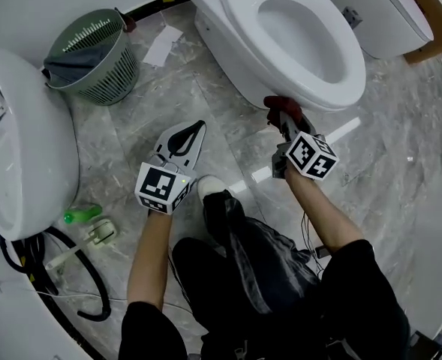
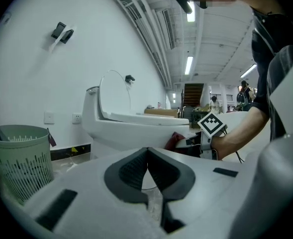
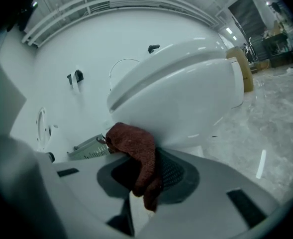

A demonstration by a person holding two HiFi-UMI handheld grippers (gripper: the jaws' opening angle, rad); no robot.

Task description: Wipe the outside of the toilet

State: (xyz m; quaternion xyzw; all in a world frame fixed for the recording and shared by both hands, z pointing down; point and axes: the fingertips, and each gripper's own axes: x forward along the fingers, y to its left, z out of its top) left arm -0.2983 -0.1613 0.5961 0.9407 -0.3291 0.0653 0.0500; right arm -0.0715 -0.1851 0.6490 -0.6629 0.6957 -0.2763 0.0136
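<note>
Down at the front of the white toilet (image 1: 228,51), just beneath the lip of its bowl: right gripper (image 1: 283,120), clamped on a dark red cloth (image 1: 281,103). Holds the wad against the outside of the porcelain, under the seat rim, with the seat down and the lid raised. Shows the same in the right gripper view: cloth (image 3: 134,143) pinched between both black pads of the gripper (image 3: 145,169), one fold hanging down past them, the upper bunch touching the curved white underside of the toilet (image 3: 186,98) straight ahead.

Lower left of the bowl and well apart from it: left gripper (image 1: 194,132), low near the grey marble floor (image 1: 168,96). Carries nothing. Meets pad to pad at the tips in the left gripper view, that gripper (image 2: 147,158) closed on empty air. Faces the side of the toilet (image 2: 131,131), with the cloth (image 2: 176,139) and the marker cube (image 2: 212,125) of the other gripper in sight at the bowl's front.

Back by the wall, left of the toilet: green slatted waste basket (image 1: 93,58) with a dark liner, plus a scrap of white paper (image 1: 162,45) flat on the floor between basket and toilet base. Far left: another white fixture (image 1: 18,141), and near its lower end a green bottle (image 1: 82,216), a white plug (image 1: 100,233) and a loop of black hose (image 1: 78,276). Along the lower edge: both bare forearms, dark trousers and a white shoe (image 1: 209,186) between the two grippers
</note>
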